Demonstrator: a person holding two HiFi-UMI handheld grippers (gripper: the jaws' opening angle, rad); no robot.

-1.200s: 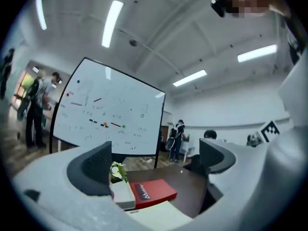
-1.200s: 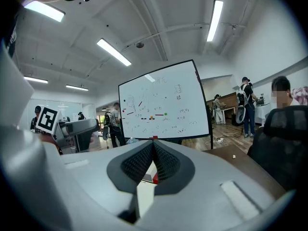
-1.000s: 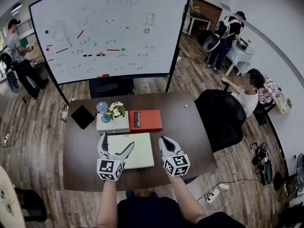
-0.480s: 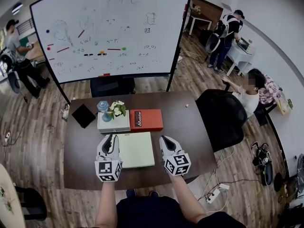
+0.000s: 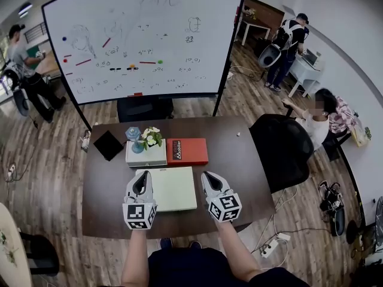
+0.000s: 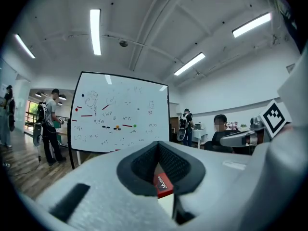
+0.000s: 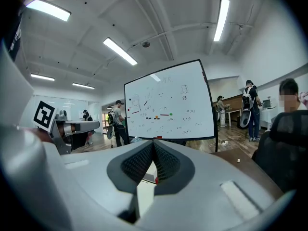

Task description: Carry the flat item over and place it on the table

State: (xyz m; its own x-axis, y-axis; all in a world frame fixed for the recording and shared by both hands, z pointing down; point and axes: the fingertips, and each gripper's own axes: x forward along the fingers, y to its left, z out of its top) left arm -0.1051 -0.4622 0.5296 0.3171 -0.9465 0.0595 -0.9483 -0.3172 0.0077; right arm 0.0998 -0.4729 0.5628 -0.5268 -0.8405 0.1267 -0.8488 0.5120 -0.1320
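A pale green flat board (image 5: 170, 188) lies on the dark table (image 5: 233, 160), near its front edge. My left gripper (image 5: 141, 180) rests over the board's left edge; its jaws have just been closing and now meet, with nothing showing between the pads. In the left gripper view the left gripper (image 6: 158, 144) is shut, and a sliver of the board (image 6: 166, 205) shows below it. My right gripper (image 5: 209, 178) sits just right of the board, also shut. The right gripper view shows the right gripper (image 7: 153, 143) shut with the board (image 7: 144, 196) low in the gap.
Behind the board lie a red box (image 5: 187, 151) and a white box (image 5: 146, 156) bearing flowers and a blue vase (image 5: 133, 136). A black flat object (image 5: 108, 144) lies at the back left. A whiteboard (image 5: 143, 40), a black chair (image 5: 281, 148) and several people surround the table.
The left gripper's jaws have swung from wide open to fully shut over the board's left edge. The right gripper and the board have stayed put.
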